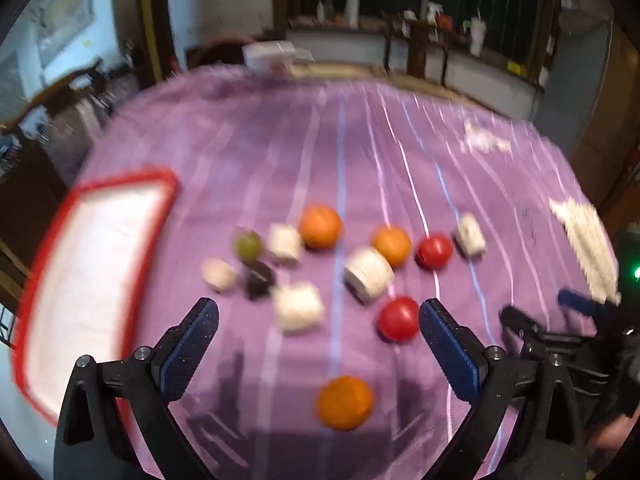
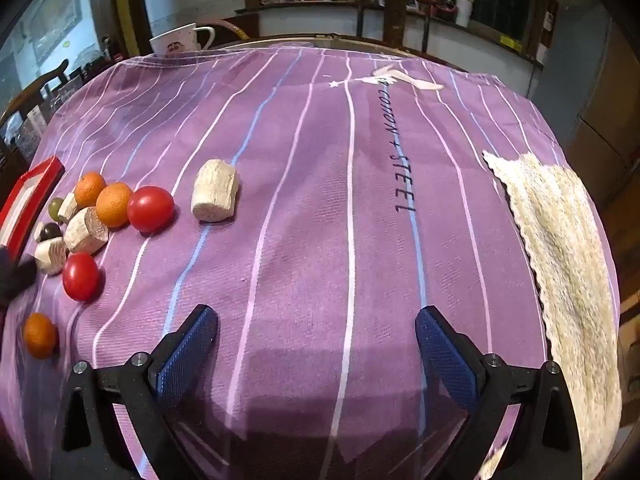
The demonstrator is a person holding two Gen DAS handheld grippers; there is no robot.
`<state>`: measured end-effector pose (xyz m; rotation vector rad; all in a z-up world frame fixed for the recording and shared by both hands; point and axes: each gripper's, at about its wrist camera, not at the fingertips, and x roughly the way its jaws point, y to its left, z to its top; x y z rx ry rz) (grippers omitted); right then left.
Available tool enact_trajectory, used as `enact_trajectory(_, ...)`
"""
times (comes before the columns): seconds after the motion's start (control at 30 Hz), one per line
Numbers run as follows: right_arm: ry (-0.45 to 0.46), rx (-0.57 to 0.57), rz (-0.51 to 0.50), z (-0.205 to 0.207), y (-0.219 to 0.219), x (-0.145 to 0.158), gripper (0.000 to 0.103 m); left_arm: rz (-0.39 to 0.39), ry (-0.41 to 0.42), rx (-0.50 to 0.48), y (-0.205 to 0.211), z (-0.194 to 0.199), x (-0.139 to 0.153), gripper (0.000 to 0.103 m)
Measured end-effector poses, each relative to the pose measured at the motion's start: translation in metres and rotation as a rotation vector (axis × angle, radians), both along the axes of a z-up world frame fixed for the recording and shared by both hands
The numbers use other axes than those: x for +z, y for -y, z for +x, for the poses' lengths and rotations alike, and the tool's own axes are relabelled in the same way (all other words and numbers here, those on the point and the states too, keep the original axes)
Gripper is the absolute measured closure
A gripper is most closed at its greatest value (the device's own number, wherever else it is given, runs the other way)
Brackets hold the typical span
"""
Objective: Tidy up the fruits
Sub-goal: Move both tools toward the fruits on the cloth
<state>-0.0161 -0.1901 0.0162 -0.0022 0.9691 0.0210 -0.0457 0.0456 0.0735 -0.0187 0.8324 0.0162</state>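
Fruit lies scattered on a purple striped cloth (image 1: 360,140): three oranges (image 1: 320,226), two red tomatoes (image 1: 399,318), a green grape (image 1: 248,244) and a dark grape (image 1: 260,276), mixed with several pale wooden blocks (image 1: 369,274). My left gripper (image 1: 318,322) hangs open above them, nothing between its fingers; the nearest orange (image 1: 345,402) lies just below its gap. In the right wrist view the same pile sits far left, with a tomato (image 2: 151,209) and a lone block (image 2: 215,191) nearest. My right gripper (image 2: 316,330) is open over bare cloth.
A red-rimmed white tray (image 1: 92,272) lies at the left of the fruit, its corner (image 2: 30,192) showing in the right wrist view. A cream knitted mat (image 2: 560,248) covers the right edge. A white mug (image 2: 180,42) stands at the far edge. The right gripper (image 1: 568,316) shows at the left view's right side.
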Motion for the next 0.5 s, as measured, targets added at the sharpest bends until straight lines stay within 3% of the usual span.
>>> enact_trajectory(0.23, 0.05, -0.033, 0.056, -0.021, -0.028, 0.032, 0.001, -0.043, 0.138, 0.082, -0.047, -0.024, 0.056, 0.003)
enact_trajectory(0.37, -0.037, -0.034, 0.127, -0.021, -0.043, 0.041, 0.001, -0.046, 0.06, 0.062, -0.066, -0.019, 0.063, 0.003)
enact_trajectory(0.5, -0.004, -0.05, 0.043, -0.032, -0.063, 0.059, 0.001, -0.005, 0.046, 0.029, -0.073, -0.021, 0.068, 0.003)
